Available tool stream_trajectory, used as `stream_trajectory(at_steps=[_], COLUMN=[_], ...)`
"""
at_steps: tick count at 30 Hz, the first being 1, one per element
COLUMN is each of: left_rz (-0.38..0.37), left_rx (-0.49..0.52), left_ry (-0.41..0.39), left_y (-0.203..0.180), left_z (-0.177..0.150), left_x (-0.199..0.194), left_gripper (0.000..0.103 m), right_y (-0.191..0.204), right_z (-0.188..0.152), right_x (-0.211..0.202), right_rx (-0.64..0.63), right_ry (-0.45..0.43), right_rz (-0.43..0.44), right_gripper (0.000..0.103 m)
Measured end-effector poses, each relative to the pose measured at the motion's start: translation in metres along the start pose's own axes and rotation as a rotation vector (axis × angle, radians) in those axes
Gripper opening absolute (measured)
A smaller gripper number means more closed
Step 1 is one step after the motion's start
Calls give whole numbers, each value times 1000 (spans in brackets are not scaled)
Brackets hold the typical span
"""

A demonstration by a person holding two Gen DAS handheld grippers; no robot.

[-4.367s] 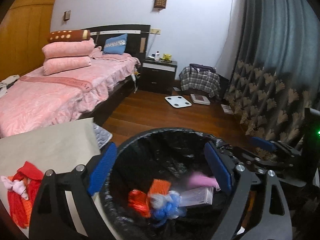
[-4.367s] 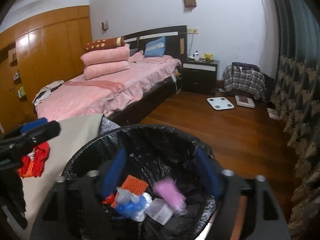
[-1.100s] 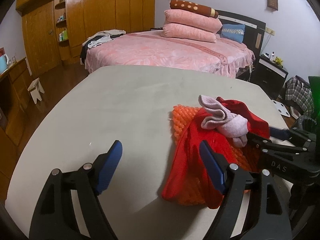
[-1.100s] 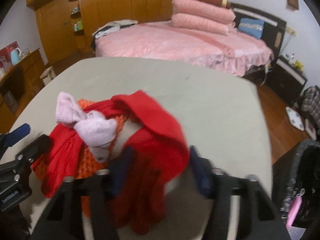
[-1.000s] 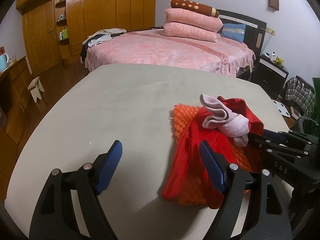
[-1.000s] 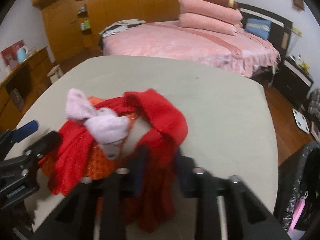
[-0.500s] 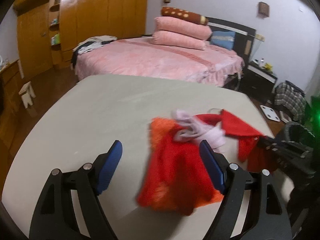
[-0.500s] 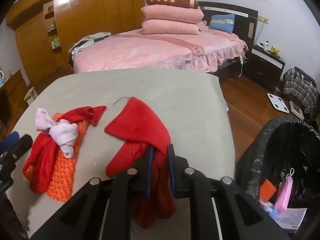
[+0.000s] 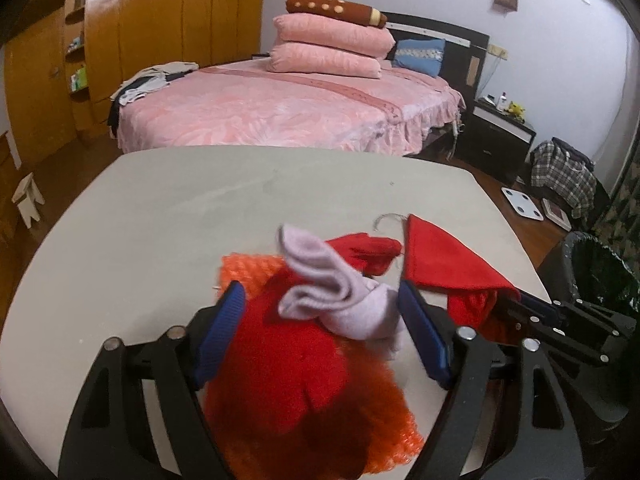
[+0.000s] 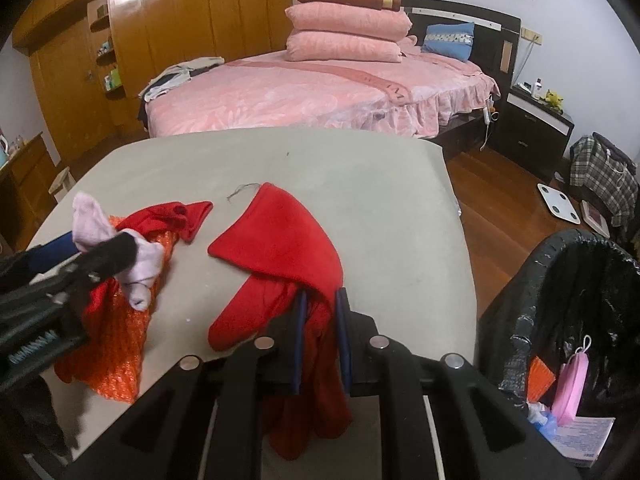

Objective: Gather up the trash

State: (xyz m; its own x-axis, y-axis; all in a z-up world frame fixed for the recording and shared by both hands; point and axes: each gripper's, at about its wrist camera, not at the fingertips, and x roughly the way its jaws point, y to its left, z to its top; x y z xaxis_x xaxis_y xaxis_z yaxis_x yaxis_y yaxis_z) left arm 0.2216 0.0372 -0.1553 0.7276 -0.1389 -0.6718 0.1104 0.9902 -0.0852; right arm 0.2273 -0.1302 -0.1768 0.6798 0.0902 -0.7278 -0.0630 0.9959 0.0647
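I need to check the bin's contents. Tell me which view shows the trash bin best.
The right wrist view: the trash bin stands open beside the table, with its black liner and litter inside visible. The left wrist view catches only its rim at the right edge.

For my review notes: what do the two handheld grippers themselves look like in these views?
Both are matte black frames with open triangular cut-outs and round silver bolt heads. The left gripper has thick blue ribbed pads on its fingers; the right gripper shows thin blue pad edges. No sleeves, hands or cables are visible.
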Motion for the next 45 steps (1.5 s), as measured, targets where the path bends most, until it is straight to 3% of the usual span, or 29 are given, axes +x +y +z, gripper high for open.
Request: stream_trajectory(at_steps=[3, 7, 24, 37, 45], left_rz=[-41, -68, -47, -20, -26], left_rx=[25, 43, -18, -29, -17], left_ry=[0, -16, -83, -117, -151], left_y=[-8, -14, -5, -5, -19], left_z=[-2, -5, -6, -1, 10], left_x=[1, -2, -51, -92, -121], left_gripper=[42, 37, 36, 36, 36], right_y=[1, 4, 0, 8, 2], right_z=[-1, -2, 2, 25, 35], right_x=[0, 1, -9, -81, -122], right_rx=[-2, -7, -3, -28, -35], right_ry=[4, 6, -15, -142, -206], right_rz=[-1, -5, 58, 203, 231], right_gripper=[14, 14, 14, 14, 14])
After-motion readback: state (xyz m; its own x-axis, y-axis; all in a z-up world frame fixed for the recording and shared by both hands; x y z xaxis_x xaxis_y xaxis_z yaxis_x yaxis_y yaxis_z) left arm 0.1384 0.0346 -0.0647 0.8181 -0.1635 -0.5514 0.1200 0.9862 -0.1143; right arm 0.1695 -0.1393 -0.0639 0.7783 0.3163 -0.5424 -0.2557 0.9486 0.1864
